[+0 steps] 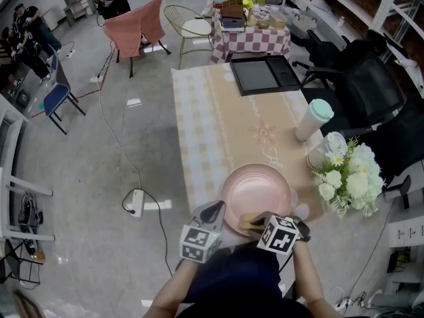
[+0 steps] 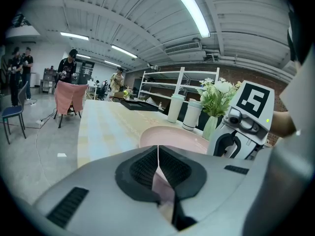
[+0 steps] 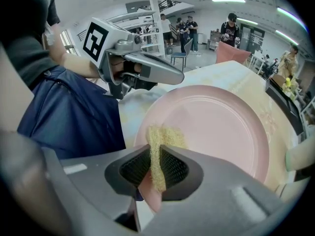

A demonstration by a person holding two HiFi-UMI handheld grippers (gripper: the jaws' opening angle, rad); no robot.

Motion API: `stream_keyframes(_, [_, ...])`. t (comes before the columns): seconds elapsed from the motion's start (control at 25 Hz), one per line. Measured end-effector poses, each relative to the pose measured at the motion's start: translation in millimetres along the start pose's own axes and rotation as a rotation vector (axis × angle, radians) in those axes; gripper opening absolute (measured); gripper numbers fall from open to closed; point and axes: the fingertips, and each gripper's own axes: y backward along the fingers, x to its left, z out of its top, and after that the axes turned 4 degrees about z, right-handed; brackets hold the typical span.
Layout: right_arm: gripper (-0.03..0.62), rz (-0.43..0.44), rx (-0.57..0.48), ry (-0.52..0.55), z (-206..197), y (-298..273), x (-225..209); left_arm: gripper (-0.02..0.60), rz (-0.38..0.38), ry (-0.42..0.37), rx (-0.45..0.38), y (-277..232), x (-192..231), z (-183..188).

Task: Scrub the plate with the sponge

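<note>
The plate [image 1: 258, 187] [image 3: 221, 127], pink and round, lies flat at the near end of the surface [image 1: 218, 124], close to the person's body and toward the right side of the checked beige cloth. The sponge [image 1: 249, 224] [image 3: 160, 135], yellow and coarse, rests on the plate's near part just inside the rim. The right claw [image 1: 260, 219] [image 3: 157, 156] is clamped on it: the sponge stands edge-up between the ribbed pads, and its upper part pokes out over the plate. The left claw [image 1: 218, 209] [image 2: 158, 154] meets the plate at its near-left rim, and in its own view the pads are drawn together with a thin sliver of pink pinched between them, so it grips the rim. The two claws lie close together, side by side at the plate's near edge, each with its marker cube toward the person. Just right of the plate stands a bunch of white flowers [image 1: 348, 177] [image 2: 216, 95], with a pale cup [image 1: 319, 155] beside it and, a little farther along the right edge, a tumbler [image 1: 313, 119] with a mint lid. At the far end of the surface lies a black tray [image 1: 262, 75]. Beyond it stands a small table [image 1: 250, 40] under a red checked cloth, and to the left, on the grey floor, a chair [image 1: 136, 25] draped in pink cloth.
</note>
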Motion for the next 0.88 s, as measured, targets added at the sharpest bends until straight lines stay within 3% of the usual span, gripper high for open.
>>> stream_keyframes(0.56, [0.055,0.192,0.019,0.083,9,20,22,0.012,-0.014,-0.012,0.013,-4,-2,-4])
stream_keyframes(0.68, [0.055,0.136,-0.029,0.112,18,32,14,0.012,-0.019,-0.015,0.019,-4,-3,-6])
stream_keyframes(0.88, [0.055,-0.041,-0.043,0.136,24,43,-18,0.012,-0.016,-0.011,0.023,-3,-2,-8])
